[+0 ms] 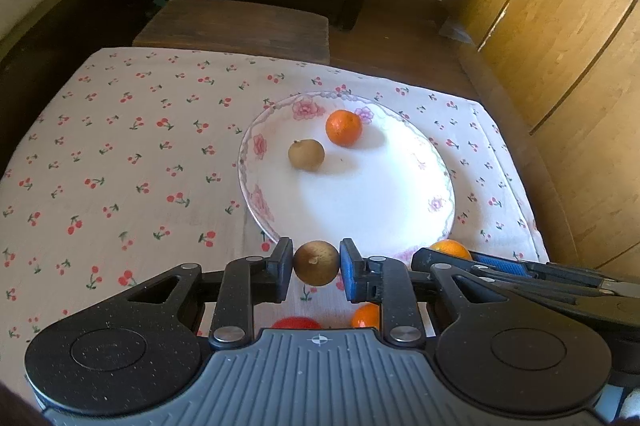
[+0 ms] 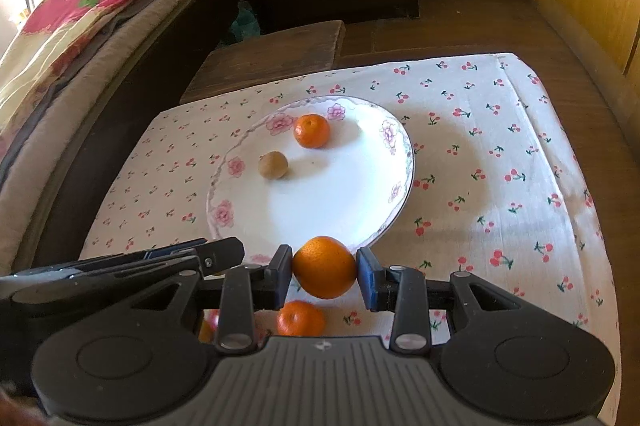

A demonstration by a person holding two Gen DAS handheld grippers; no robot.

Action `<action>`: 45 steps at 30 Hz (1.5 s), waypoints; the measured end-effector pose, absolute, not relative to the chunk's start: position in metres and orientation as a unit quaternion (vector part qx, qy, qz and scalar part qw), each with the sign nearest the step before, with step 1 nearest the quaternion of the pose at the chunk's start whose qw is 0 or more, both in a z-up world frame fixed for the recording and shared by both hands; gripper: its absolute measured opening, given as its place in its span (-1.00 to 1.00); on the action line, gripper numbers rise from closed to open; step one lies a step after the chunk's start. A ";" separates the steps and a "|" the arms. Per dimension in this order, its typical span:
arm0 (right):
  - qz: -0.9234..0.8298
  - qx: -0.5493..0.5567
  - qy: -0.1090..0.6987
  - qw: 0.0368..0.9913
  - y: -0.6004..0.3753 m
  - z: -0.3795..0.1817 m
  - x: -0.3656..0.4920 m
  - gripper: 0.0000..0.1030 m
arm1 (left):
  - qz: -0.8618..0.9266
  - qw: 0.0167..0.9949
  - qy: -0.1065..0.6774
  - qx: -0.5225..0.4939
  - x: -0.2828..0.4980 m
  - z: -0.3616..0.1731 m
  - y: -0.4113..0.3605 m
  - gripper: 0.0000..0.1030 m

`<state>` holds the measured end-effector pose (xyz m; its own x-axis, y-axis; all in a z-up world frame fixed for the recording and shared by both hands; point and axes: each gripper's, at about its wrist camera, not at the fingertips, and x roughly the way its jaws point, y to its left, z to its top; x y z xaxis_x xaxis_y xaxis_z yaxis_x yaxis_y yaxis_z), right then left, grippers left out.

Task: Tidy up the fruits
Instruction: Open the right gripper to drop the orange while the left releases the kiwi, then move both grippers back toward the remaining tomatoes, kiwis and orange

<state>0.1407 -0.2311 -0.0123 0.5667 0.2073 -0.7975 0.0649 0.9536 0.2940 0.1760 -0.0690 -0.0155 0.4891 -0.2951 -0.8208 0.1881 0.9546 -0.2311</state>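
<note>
The left gripper (image 1: 316,263) is clamping a brown fruit (image 1: 316,263) between its pads, and the right gripper (image 2: 324,267) is clamping an orange (image 2: 324,267) in the same way; both jaws are closed on their fruit, with no gap showing at the pads. Both grippers are pointing down at the plate (image 1: 384,194), whose near rim is lying just ahead of the fingertips. On the plate, well ahead of the jaws, a second brown fruit (image 1: 306,154) and a mandarin (image 1: 343,127) are already resting. Below the right jaws another mandarin (image 2: 301,318) is waiting on the cloth (image 2: 500,154). I am judging that the step in hand is carrying both fruits over the rim. To do it well, each fruit should be clearing the rim, going low over bare white surface, and being released gently so it is not rolling into the others.
</note>
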 end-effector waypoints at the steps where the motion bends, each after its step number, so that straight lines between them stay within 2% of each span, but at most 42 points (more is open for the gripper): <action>1: 0.041 0.146 0.464 0.873 -0.231 -0.013 0.143 -0.30 | -0.139 0.861 0.486 -0.055 0.178 -0.016 -0.069 -0.38; 21: 0.033 0.143 0.464 0.874 -0.236 -0.023 0.165 -0.29 | -0.125 0.861 0.489 -0.061 0.196 -0.026 -0.074 -0.37; 45: 0.032 0.132 0.445 0.885 -0.230 -0.006 0.148 -0.28 | -0.129 0.869 0.473 -0.063 0.182 -0.008 -0.062 -0.04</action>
<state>0.1476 -0.2304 -0.0064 0.6028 0.1733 -0.7788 0.0613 0.9632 0.2617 0.1819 -0.0623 -0.0084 0.5194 -0.2842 -0.8059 0.1649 0.9587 -0.2318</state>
